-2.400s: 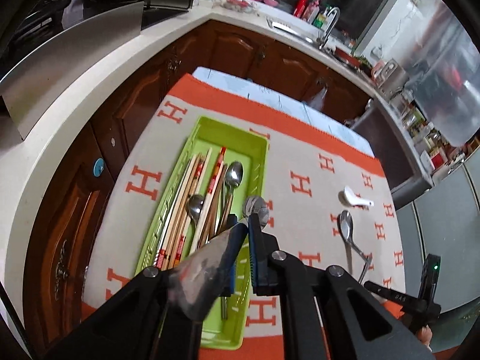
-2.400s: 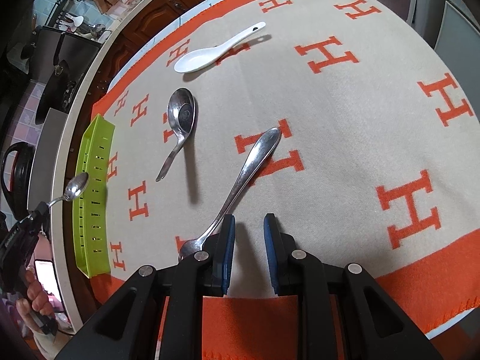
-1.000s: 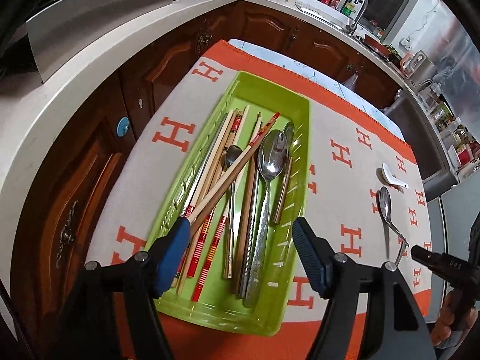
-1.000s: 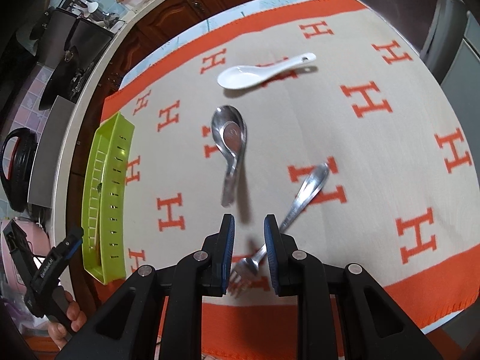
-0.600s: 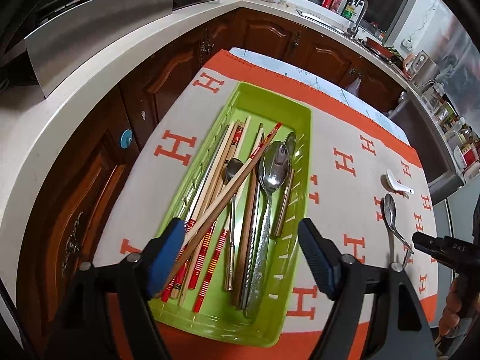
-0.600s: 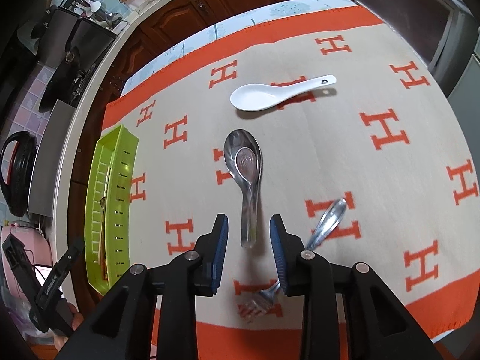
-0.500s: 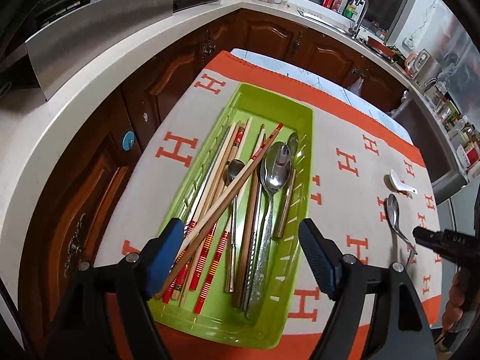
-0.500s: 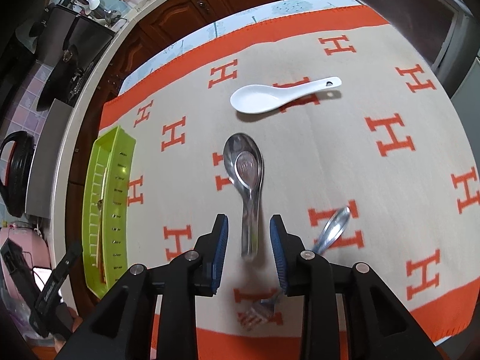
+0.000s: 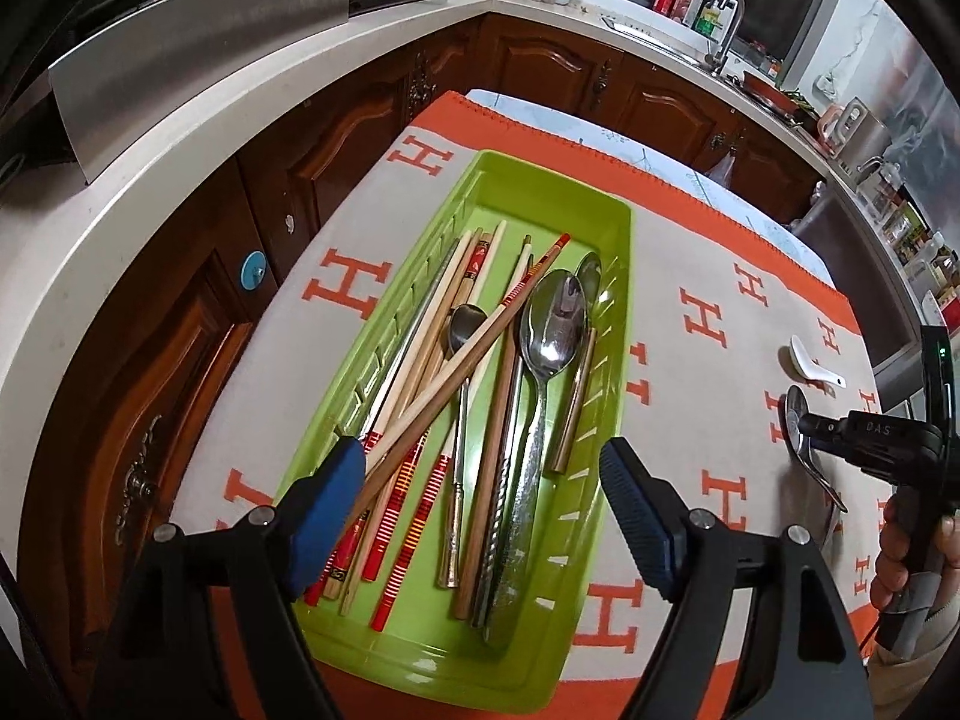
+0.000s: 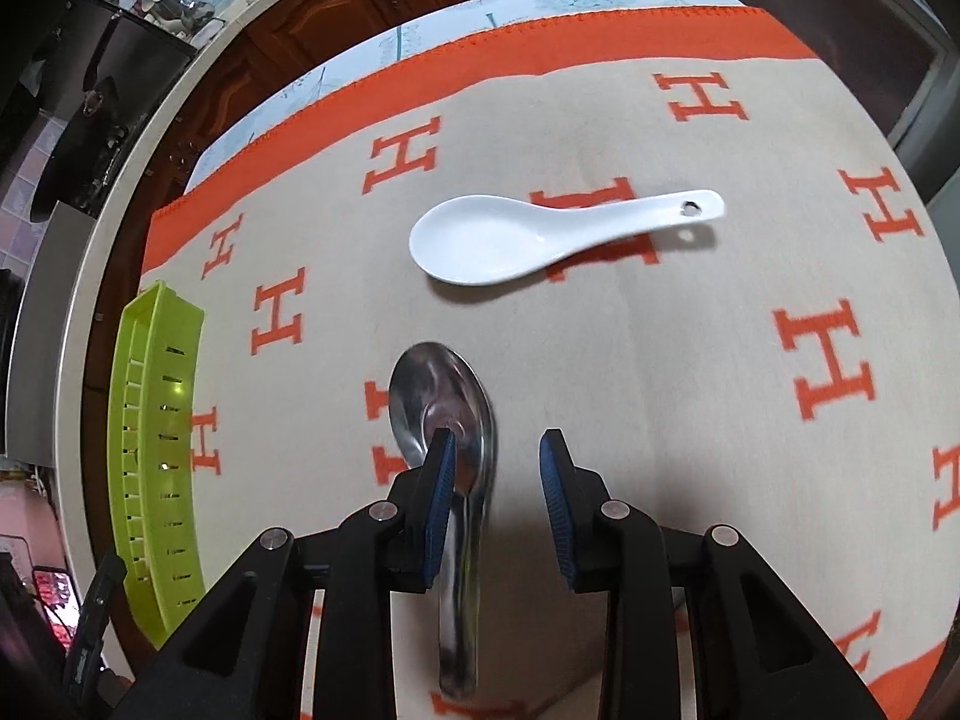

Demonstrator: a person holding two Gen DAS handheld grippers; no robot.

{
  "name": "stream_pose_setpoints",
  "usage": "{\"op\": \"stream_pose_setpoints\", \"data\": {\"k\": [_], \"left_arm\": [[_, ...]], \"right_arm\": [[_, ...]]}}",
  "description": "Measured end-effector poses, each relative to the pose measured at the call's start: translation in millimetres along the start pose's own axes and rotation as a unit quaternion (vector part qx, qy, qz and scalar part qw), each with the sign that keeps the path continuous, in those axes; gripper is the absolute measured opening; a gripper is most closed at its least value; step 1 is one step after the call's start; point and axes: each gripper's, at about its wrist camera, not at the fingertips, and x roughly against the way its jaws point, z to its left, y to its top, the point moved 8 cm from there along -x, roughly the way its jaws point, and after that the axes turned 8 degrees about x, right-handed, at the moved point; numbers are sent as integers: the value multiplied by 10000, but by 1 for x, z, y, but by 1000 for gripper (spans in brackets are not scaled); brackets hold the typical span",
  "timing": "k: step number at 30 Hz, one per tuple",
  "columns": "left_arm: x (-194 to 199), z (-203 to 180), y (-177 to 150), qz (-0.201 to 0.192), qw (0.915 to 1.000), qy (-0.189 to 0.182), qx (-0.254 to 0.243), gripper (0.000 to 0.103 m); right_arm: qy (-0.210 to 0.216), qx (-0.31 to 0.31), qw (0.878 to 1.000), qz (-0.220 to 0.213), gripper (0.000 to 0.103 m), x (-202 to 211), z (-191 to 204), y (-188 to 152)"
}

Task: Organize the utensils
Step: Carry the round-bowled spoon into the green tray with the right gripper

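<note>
Right wrist view: right hand-held gripper has jaws apart w/ nothing clamped, low over the steel spoon at lower centre of frame; spoon's bowl sits just past the left pad, handle runs back under the gripper toward bottom edge, so it lies nearer the left pad than centred. Spoon rests on the orange-and-beige H cloth covering the table. White ceramic spoon is above it in frame, well apart, handle to the right. Green tray sits at far left edge. Left wrist view: left hand-held gripper is wide open, empty, above the tray's near end, which holds chopsticks and several spoons. Handling, my read: steel spoon is stiff, lightish, polished so prob slippery and thin against cloth; best pinch across the narrow handle near the neck, not the curved bowl. Ceramic one looks chippable, set down gently.
</note>
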Motion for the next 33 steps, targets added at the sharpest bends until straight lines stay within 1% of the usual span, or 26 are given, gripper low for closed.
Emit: {"op": "stream_pose_setpoints", "data": {"k": [3, 6, 7, 8, 9, 11, 15, 18, 21, 24, 25, 26, 27, 29, 32, 33], "left_arm": [[-3, 2, 0, 50, 10000, 20, 29, 79], [-5, 5, 0, 70, 9999, 49, 55, 79], [-6, 6, 0, 67, 9999, 55, 61, 79], [-6, 8, 0, 66, 9999, 68, 74, 79], [-6, 9, 0, 66, 9999, 75, 87, 79], [-5, 11, 0, 56, 9999, 60, 131, 79], [-4, 13, 1, 24, 9999, 68, 145, 79], [-2, 14, 0, -12, 9999, 83, 138, 79], [0, 17, 2, -49, 9998, 148, 142, 79], [1, 19, 5, -12, 9999, 82, 127, 79], [2, 19, 8, -8, 9999, 130, 87, 79], [3, 22, 12, -58, 9995, 305, 50, 79], [5, 23, 15, -112, 9991, 402, 37, 79], [10, 27, 23, -238, 9987, 445, 65, 79], [17, 35, 30, -336, 9986, 322, 243, 87], [18, 38, 31, -368, 9984, 323, 268, 88]], "right_arm": [[-121, 276, 9995, -85, 29, -5, 10, 5], [-421, 533, 9975, -205, 21, -5, 16, 4], [-458, 557, 9971, -227, 15, -5, 18, 4], [-415, 556, 9973, -242, 8, -4, 19, 3], [-328, 503, 9979, -233, 6, -4, 19, 3], [-173, 352, 9990, -196, 3, 0, 20, 0], [236, 189, 9994, -165, 1, 15, 36, -5], [548, 255, 9979, -228, 1, 31, 64, -6], [752, 377, 9960, -302, 1, 45, 92, -7], [983, 501, 9933, -350, 1, 59, 128, -7], [1062, 537, 9922, -365, 1, 63, 142, -7], [1133, 560, 9913, -374, 1, 67, 154, -6], [1200, 587, 9903, -388, 1, 70, 166, -5], [1255, 637, 9890, -460, 1, 74, 189, -1], [1254, 631, 9885, -559, 1, 71, 220, 8], [1225, 619, 9888, -580, 1, 68, 228, 13]]}}
